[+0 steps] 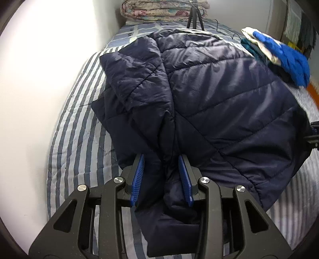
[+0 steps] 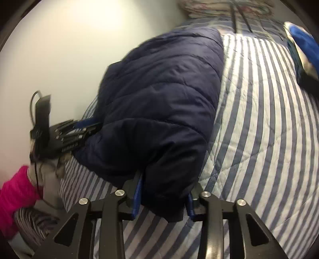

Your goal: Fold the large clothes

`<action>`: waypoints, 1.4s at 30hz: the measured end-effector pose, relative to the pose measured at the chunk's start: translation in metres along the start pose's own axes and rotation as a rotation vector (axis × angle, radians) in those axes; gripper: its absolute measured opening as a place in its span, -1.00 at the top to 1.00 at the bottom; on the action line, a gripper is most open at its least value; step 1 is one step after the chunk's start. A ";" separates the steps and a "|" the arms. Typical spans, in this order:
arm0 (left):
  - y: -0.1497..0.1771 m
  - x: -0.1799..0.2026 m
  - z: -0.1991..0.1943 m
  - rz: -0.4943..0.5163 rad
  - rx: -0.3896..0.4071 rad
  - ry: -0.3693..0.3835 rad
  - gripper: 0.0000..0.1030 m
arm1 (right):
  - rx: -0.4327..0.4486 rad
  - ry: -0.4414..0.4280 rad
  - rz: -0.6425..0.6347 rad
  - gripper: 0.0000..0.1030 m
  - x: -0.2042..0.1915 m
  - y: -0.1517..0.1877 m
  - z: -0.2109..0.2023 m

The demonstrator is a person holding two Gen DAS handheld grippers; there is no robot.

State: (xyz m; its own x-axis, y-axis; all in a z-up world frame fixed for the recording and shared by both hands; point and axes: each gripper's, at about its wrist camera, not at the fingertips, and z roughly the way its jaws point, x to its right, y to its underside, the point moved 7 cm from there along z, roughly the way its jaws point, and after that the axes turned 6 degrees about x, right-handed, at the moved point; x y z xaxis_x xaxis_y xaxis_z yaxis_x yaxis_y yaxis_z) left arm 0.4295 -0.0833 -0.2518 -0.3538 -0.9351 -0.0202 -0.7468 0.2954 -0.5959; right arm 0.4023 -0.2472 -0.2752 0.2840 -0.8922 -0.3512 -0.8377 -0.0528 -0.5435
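A navy quilted puffer jacket (image 1: 209,85) lies bunched on the striped bed quilt (image 1: 79,111). My left gripper (image 1: 162,159) is shut on a thick fold of its lower edge, cloth bulging between the blue pads (image 1: 137,179). In the right wrist view the same jacket (image 2: 159,95) lies folded over, and my right gripper (image 2: 165,179) is shut on its near hem. The left gripper (image 2: 65,137) shows there at the jacket's left side, gripping the cloth.
A white wall (image 1: 39,79) borders the bed on the left. Folded floral blankets (image 1: 163,10) and a black tripod (image 1: 194,18) stand at the bed's far end. A blue and cream clothes pile (image 1: 279,53) lies at the right. A pink sleeve (image 2: 16,195) shows at lower left.
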 end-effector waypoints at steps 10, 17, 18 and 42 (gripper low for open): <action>-0.065 -0.047 -0.060 -0.135 0.200 -0.009 0.29 | 0.202 0.053 -0.088 0.10 0.019 -0.073 -0.057; -0.109 -0.039 0.001 -0.080 0.180 -0.089 0.29 | 0.408 0.196 -0.033 0.12 0.048 -0.147 -0.013; -0.108 -0.037 0.008 -0.066 0.178 -0.111 0.29 | 0.406 0.200 -0.031 0.12 0.050 -0.157 0.000; -0.070 -0.108 0.023 -0.430 0.095 0.245 -0.39 | 0.312 0.121 -0.105 -0.44 0.048 -0.141 0.018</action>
State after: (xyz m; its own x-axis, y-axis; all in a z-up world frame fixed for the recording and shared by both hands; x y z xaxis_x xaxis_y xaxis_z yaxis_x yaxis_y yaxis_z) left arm 0.5327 -0.0076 -0.2261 -0.1558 -0.8914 0.4257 -0.8034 -0.1363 -0.5796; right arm 0.5424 -0.2744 -0.2294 0.2882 -0.9368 -0.1984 -0.6185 -0.0239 -0.7854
